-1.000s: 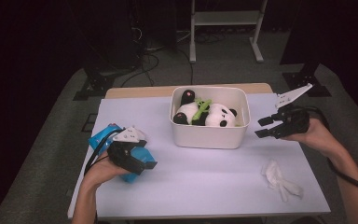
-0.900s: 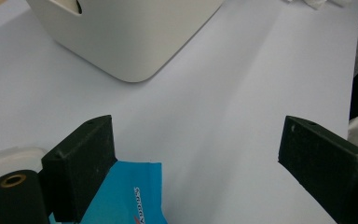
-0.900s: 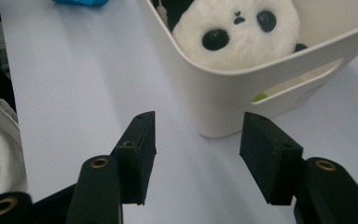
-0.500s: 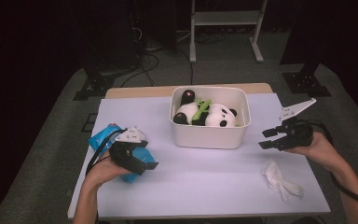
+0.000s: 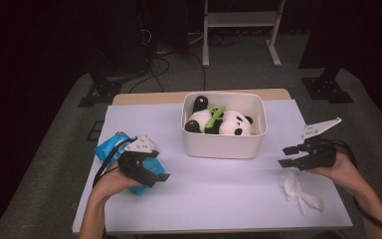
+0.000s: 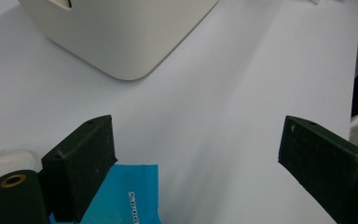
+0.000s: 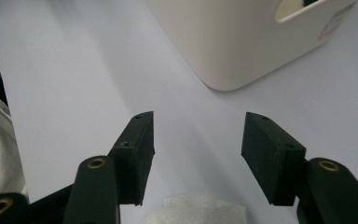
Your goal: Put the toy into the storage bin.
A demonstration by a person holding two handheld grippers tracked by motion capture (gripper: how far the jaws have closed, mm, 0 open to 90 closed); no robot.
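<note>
Right hand-held gripper [image 5: 290, 155], at right of the frame, hangs with jaws apart and empty just above the crumpled white tissue [image 5: 298, 191] at lower right of the desk [image 5: 219, 194]. Tissue not yet grasped. Left hand-held gripper [image 5: 155, 167] rests open over the blue packet [image 5: 108, 148], lower left.

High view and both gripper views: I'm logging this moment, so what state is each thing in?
White bin: upright, open-topped, holding the panda plush.
Panda plush: lying inside the bin.
Blue packet: flat on the table, under the left gripper.
White tissue: crumpled, loose on the table.
Left gripper: open, nothing between its jaws.
Right gripper: open, empty, above the tissue.
</note>
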